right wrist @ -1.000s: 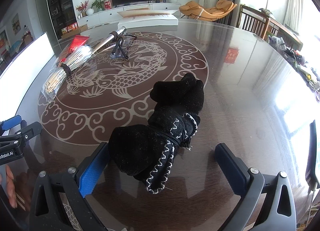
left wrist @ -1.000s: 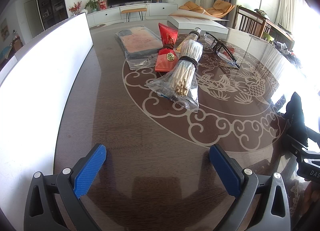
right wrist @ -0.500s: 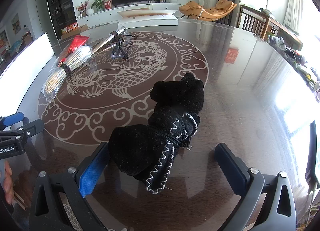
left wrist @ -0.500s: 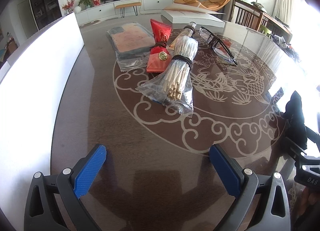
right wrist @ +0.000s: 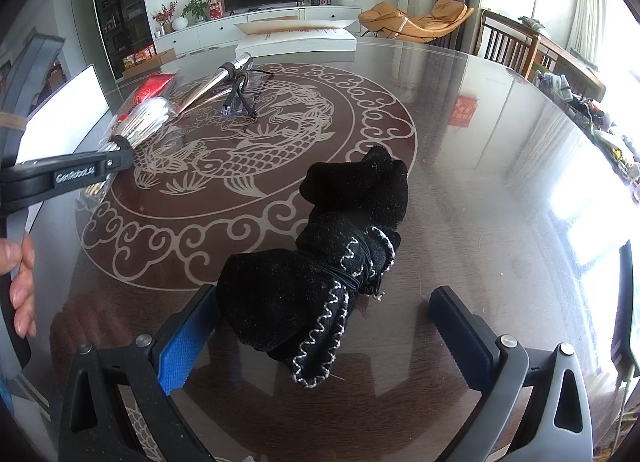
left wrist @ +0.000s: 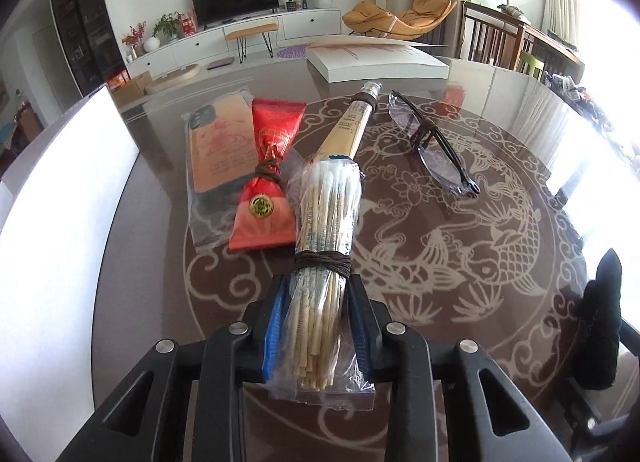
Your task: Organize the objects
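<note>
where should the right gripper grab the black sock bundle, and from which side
Grip the sock bundle at its tied waist, where the band cinches it narrowest. It lies lengthwise away from the right hand-held gripper, so come straight down with one finger on each long side.

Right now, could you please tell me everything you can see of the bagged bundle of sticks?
The bundle of sticks is a sheaf of thin pale sticks in a clear plastic bag, tied round the middle with dark brown cord. It lies lengthwise on the glossy patterned table, beside a red packet. The left gripper is closing on its near end, blue pads against the bag.
</note>
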Available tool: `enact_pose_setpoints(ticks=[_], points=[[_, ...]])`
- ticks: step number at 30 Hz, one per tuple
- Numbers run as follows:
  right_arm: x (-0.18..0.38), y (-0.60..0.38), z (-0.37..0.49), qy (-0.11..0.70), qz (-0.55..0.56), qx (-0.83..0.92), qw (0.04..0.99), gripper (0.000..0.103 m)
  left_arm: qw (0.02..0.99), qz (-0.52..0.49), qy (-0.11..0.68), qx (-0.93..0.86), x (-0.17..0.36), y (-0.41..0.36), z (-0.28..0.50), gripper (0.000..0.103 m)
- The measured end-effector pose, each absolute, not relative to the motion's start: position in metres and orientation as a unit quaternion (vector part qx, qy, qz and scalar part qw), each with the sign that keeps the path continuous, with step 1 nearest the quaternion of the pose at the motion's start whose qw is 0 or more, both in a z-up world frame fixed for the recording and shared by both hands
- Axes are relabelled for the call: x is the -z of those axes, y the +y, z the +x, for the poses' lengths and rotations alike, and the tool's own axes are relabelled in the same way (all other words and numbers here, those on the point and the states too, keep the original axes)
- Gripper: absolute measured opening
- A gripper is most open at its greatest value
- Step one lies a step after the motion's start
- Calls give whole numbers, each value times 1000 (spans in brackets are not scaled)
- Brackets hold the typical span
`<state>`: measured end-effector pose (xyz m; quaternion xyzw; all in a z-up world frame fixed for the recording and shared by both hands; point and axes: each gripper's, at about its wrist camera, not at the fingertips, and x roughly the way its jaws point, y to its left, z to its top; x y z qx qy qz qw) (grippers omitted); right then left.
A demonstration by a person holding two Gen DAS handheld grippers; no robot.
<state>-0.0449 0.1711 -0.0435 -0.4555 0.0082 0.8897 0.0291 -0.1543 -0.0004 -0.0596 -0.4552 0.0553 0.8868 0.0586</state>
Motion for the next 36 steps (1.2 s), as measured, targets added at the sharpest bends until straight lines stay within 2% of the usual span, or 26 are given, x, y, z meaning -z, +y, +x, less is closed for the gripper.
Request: enact_pose_setpoints(ticks=[2,5,6,7,8,11,36], points=[[43,171,-45,8,-455,-890,29,103,61,-467,33,-882,60,-9,-120,30],[43,171,-45,8,-455,-890,29,103,52,-474,10,-879,61,-23,-77,38],[43,171,-45,8,-455,-890,29,103,52,-479,1,-876,63,-28,-70,56],[43,171,-45,8,-456,-890,29,103,55,-478,-3,-876,64,-30,-67,81],[43,171,-45,8,-456,-890,29,103,55,-476,1,-878,66,-32,-68,91],[43,171,-45,8,-455,-890,29,103,44,-482,34,-875,74,-29,-80,102],[44,170,-44,9,-455,-890,29,103,65,-461,36,-884,77,-27,-85,103]])
